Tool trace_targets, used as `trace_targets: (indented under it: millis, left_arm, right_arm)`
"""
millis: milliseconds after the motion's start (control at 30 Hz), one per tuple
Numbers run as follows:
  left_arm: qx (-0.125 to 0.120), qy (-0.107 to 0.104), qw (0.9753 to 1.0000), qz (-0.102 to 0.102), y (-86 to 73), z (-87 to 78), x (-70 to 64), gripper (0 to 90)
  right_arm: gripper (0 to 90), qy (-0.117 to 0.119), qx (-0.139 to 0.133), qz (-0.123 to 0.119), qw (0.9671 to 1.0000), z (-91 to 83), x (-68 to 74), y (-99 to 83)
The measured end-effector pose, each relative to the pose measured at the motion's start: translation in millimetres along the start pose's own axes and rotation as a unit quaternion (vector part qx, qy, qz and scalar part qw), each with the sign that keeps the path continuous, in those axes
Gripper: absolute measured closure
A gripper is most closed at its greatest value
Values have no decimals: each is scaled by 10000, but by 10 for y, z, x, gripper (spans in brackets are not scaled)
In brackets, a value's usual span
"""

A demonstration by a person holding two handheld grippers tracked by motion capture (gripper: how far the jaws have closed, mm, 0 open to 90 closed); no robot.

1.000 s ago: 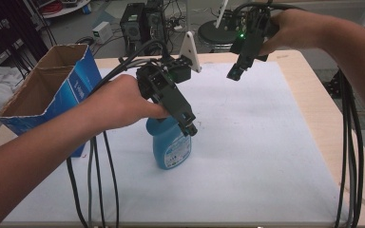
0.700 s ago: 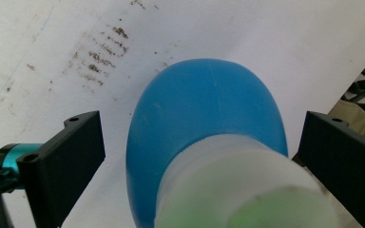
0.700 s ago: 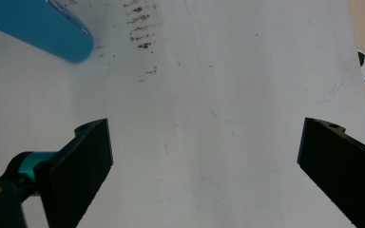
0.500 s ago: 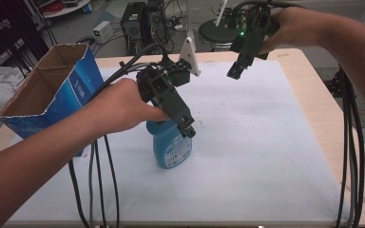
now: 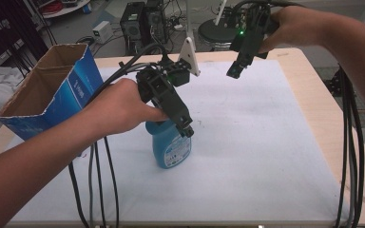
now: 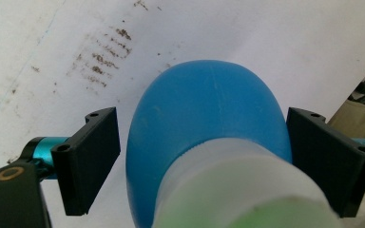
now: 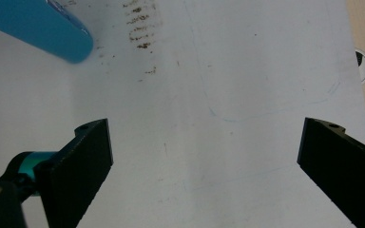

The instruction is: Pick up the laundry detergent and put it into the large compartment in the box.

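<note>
While the blue spray bottle (image 5: 173,145) stands upright mid-counter (image 5: 266,142), the left hand-held gripper (image 6: 203,156) straddles its neck.
Jaws sit apart either side of the shoulder, not yet clamped, judged poised for a grasp; forearm angled down from the left. Right hand-held gripper (image 5: 235,71) hangs raised at the far edge, jaws spread, empty, clear of the cardboard box (image 5: 52,90).

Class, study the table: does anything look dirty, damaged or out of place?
Yes. Brown smudges mark the white table cover beside the upright blue bottle. The open cardboard box at the table's left edge leans over, its rim ragged.
</note>
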State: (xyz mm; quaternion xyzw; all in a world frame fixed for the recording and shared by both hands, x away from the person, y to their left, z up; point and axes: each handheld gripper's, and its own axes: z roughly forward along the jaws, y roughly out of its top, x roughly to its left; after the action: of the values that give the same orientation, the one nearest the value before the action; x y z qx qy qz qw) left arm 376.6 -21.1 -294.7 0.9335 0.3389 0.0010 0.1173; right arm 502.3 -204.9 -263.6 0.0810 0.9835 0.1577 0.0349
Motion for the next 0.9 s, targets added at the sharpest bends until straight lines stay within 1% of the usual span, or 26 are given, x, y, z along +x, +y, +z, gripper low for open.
trace_targets:
  millis: [67,233,333,400,667,733,867,900]
  left_arm:
    - [-10,-7,10000,9,-1,-1,1,153]
    - [33,-2,10000,32,-2,8,-1,184]
    - [28,3,10000,23,-2,12,-1,189]
    - [25,-1,10000,32,-4,13,2,217]
    - [14,43,10000,4,-7,19,6,222]
    - [18,17,10000,54,-8,18,5,258]
    - [30,41,10000,68,-3,17,-1,283]
    - [11,40,10000,40,-3,21,-6,290]
  right_arm:
    - [35,-3,-16,-31,10000,3,-5,2]
    - [35,7,4,3,10000,5,-2,3]
    - [35,4,6,9,10000,4,-3,2]
    - [35,0,8,14,10000,7,-5,1]
    - [35,12,-3,-12,10000,23,-8,16]
    - [35,14,9,3,10000,24,-4,16]
    - [35,12,-1,1,10000,19,-5,15]
    - [35,9,3,-9,10000,16,-5,13]
